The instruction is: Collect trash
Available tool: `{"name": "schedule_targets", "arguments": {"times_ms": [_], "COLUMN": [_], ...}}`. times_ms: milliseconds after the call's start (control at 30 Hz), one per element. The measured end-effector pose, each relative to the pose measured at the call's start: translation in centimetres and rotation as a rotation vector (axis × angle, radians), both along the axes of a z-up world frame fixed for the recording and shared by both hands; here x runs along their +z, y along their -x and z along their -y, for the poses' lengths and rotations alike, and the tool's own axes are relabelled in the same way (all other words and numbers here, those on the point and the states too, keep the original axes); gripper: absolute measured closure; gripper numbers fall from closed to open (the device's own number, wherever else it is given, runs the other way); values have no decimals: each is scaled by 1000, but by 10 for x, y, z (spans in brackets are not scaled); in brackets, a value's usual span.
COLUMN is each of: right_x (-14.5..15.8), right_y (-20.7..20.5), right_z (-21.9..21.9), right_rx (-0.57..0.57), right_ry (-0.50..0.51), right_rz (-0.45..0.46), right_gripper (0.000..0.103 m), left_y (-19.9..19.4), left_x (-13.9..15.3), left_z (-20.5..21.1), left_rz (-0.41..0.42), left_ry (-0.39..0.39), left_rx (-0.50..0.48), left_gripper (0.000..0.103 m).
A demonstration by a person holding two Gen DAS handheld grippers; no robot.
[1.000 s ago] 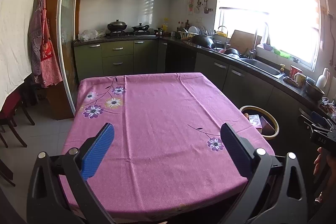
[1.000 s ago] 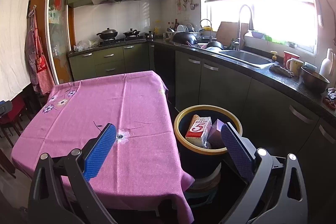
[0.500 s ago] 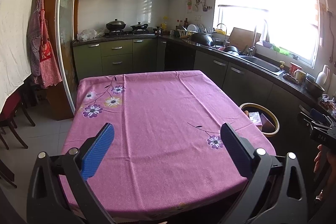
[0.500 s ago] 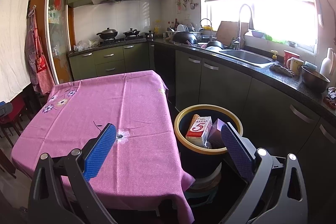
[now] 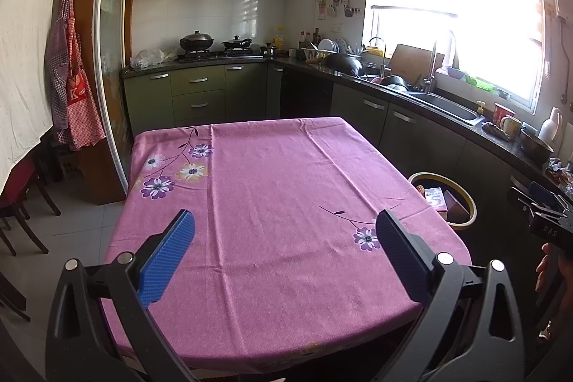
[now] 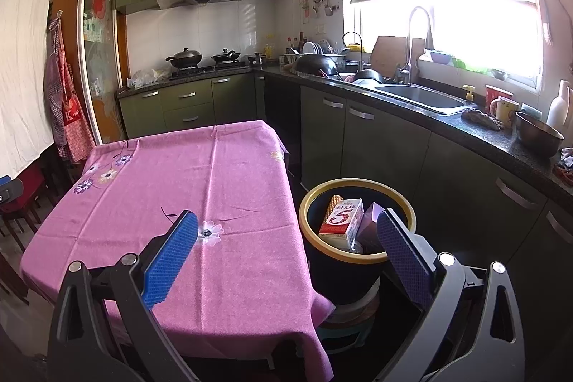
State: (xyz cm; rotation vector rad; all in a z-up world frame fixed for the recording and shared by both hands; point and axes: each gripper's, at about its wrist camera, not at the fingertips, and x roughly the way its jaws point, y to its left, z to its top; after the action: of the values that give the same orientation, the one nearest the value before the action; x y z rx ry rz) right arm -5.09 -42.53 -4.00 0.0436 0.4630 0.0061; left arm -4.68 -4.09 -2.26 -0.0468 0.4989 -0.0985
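A dark bin with a yellow rim (image 6: 358, 185) stands on the floor right of the table. It holds a white and red carton marked 5 (image 6: 342, 219), a purple box (image 6: 370, 224) and a waffle-like piece (image 6: 333, 203). The bin rim also shows in the left wrist view (image 5: 469, 203). My right gripper (image 6: 286, 246) is open and empty, above the table's right edge and the bin. My left gripper (image 5: 284, 253) is open and empty over the near part of the pink flowered tablecloth (image 5: 268, 203). The right gripper also shows in the left wrist view (image 5: 548, 217) at far right.
The pink-clothed table (image 6: 186, 188) fills the middle. Green cabinets and a dark counter (image 6: 447, 127) with a sink (image 6: 422, 97), cups and a bowl run along the right. A stove with pans (image 5: 211, 47) is at the back. Red chairs (image 5: 18, 199) stand at left.
Both views stay almost the same. The left wrist view has tilted slightly upward. Both grippers stay open and empty.
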Motion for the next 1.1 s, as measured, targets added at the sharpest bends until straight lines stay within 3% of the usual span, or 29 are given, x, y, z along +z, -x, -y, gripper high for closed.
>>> {"name": "schedule_targets", "arguments": {"times_ms": [1100], "right_x": [-2], "right_y": [-3], "right_z": [-4], "right_rx": [6], "right_ry": [-4], "right_rz": [-6], "right_gripper": [5], "left_y": [-3], "left_x": [-1], "left_z": [-1], "left_rz": [-9], "left_ry": [-1], "left_rx": [-6], "left_gripper": [7]}}
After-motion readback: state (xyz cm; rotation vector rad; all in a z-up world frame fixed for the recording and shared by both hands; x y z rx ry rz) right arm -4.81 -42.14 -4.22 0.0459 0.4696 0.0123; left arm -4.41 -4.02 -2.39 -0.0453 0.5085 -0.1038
